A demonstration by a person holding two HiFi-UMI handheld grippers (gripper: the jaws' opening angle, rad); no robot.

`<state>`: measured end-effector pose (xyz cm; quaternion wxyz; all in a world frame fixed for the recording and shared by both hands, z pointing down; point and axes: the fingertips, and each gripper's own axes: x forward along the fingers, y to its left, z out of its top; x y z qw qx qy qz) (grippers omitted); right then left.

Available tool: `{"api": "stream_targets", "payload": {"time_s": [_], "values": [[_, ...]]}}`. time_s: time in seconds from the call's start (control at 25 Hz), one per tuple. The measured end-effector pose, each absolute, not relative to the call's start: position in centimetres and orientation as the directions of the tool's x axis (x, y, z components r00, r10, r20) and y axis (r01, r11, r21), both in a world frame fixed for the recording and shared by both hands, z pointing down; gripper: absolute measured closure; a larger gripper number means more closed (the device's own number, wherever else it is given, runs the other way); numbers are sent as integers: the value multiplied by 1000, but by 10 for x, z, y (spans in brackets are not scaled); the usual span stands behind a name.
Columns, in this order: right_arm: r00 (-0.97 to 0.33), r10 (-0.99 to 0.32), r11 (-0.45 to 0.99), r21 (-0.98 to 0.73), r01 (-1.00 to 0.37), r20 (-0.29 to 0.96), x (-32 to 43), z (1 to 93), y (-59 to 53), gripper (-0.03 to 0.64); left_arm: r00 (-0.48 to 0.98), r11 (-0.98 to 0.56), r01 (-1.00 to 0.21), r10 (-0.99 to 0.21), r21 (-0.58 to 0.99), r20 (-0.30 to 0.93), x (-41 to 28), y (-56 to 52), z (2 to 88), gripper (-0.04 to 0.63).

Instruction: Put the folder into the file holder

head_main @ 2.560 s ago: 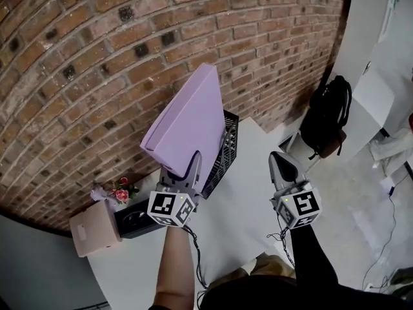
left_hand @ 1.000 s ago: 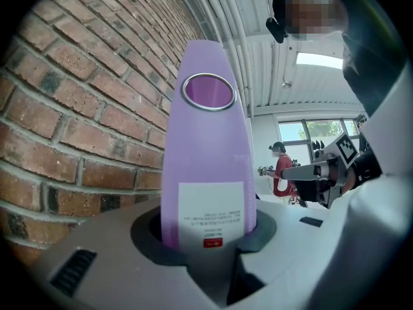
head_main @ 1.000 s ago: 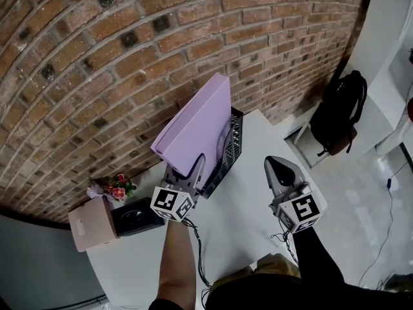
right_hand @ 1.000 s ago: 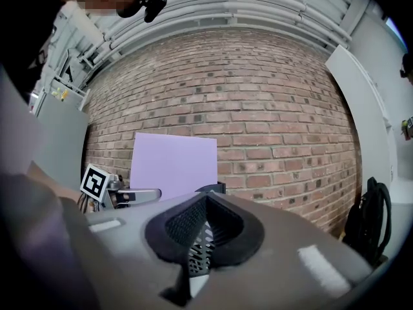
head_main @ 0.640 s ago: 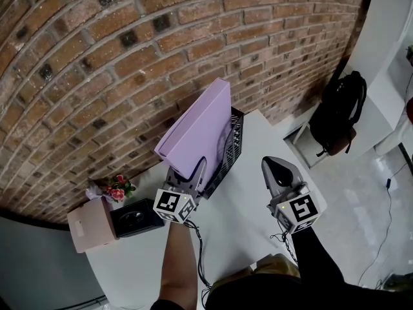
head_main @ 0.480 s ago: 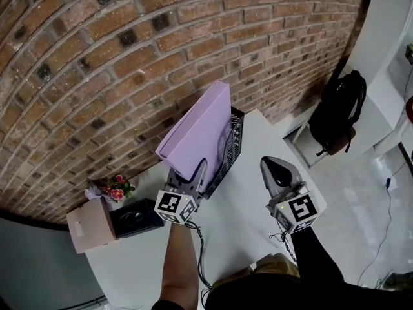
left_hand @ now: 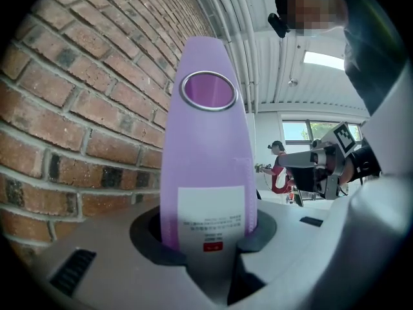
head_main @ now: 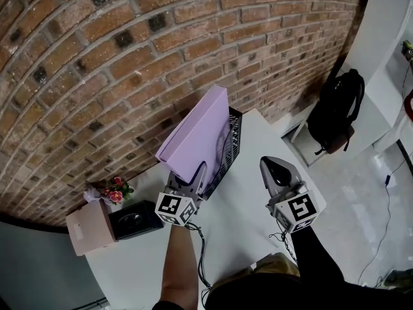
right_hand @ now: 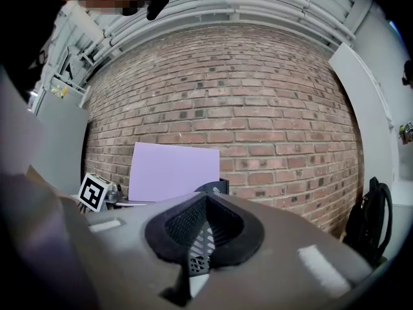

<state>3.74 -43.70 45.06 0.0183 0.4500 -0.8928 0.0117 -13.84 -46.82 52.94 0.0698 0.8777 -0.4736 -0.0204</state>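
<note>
A lilac folder (head_main: pixel 197 131) stands on edge, tilted, with my left gripper (head_main: pixel 189 177) shut on its spine end. In the left gripper view the spine (left_hand: pixel 206 160), with its ring hole and white label, fills the gap between the pads. The folder's far lower side lies against the open top of the black mesh file holder (head_main: pixel 230 148), which stands on the white table (head_main: pixel 239 218) by the brick wall. I cannot tell how deep the folder sits in it. My right gripper (head_main: pixel 276 168) hovers to the right, shut and empty; its view shows the folder (right_hand: pixel 173 171) and the file holder (right_hand: pixel 216 187).
A pink box (head_main: pixel 90 228), a black device (head_main: pixel 135 219) and small flowers (head_main: pixel 111 191) sit at the table's left end. A black backpack (head_main: pixel 335 112) hangs beyond the table's right end. The brick wall (head_main: pixel 129 57) runs close behind the file holder.
The folder and my left gripper have come down and slightly right, closer onto the file holder. My right gripper has shifted only a little.
</note>
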Motion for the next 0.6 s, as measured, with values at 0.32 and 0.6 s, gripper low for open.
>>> {"api": "stream_targets", "payload": {"time_s": [0.32,0.6], "values": [[-591,-805,591,-11,-806,42,35,454,-437,617,549,-535,-833,-831,138,90,-136,-467,548,440],[-588,-808,588,-12,-809,46,35,455,-435,617,541,-526,-839,-833,137,114,-137,-468,554,440]]}}
